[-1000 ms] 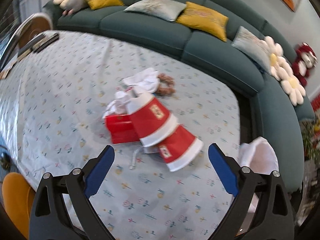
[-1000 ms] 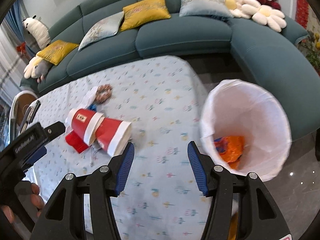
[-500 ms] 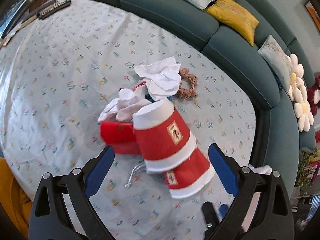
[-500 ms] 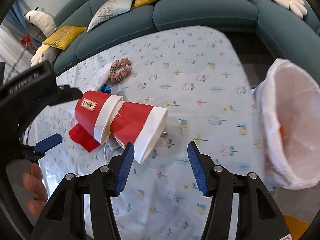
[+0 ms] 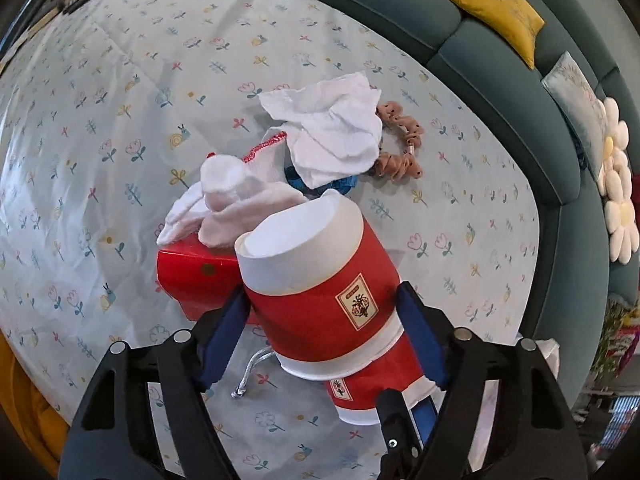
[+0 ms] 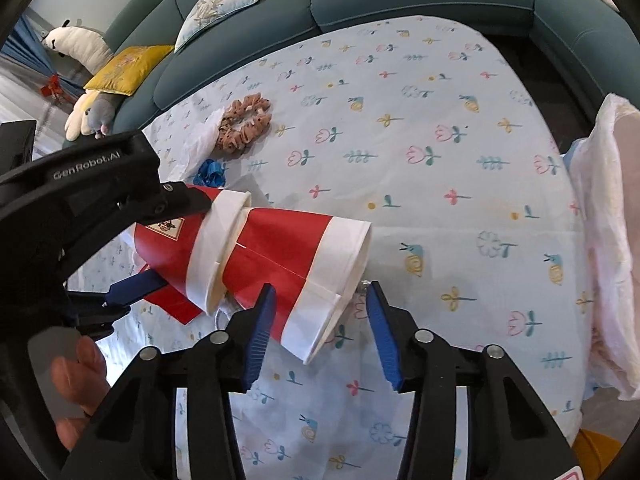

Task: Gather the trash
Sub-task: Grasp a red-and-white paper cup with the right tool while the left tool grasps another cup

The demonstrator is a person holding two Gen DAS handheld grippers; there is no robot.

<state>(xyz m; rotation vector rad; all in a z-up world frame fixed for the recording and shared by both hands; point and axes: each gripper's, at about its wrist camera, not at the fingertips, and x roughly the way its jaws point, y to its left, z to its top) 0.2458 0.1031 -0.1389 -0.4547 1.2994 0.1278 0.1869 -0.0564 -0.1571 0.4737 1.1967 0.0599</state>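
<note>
Tablecloth (image 6: 440,208); "GenRobot.AI" on left claw (image 6: 168,240)

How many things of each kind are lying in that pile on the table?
Red paper cups: 2
Red box: 1
White tissues or cloths: 2
Scrunchie: 1
Blue scrap: 1
Total: 7

"GenRobot.AI" on left tongs (image 6: 132,240), cup label (image 5: 357,306) characters illegible
</note>
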